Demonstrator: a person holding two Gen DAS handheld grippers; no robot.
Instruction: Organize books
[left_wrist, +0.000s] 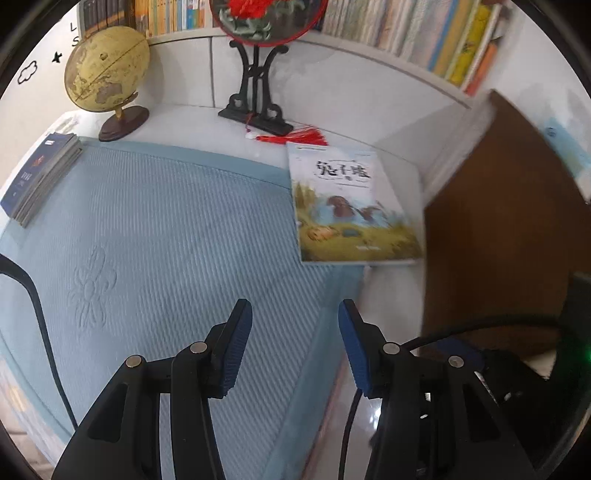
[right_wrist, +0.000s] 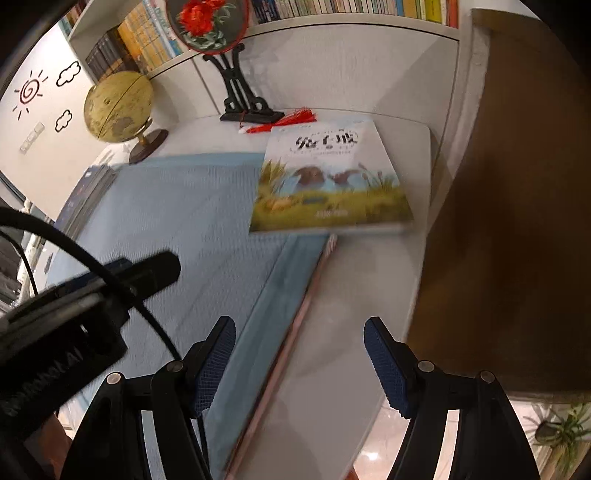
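A picture book (left_wrist: 354, 206) with a grassy cover and black Chinese title lies flat at the right end of the white desk, partly on the blue mat (left_wrist: 166, 240); it also shows in the right wrist view (right_wrist: 328, 181). A stack of dark blue books (left_wrist: 37, 177) lies at the mat's far left, and shows in the right wrist view (right_wrist: 86, 192). My left gripper (left_wrist: 295, 314) is open and empty above the mat's right edge, short of the picture book. My right gripper (right_wrist: 299, 332) is open and empty above the desk's front right. The left gripper's body (right_wrist: 92, 295) shows in the right wrist view.
A globe (left_wrist: 107, 70) stands at the back left. A round red flower ornament on a black stand (left_wrist: 255, 92) with a red tassel (left_wrist: 295, 136) stands at the back middle. A shelf of upright books (left_wrist: 424, 33) runs above. A brown panel (left_wrist: 498, 221) borders the desk's right side.
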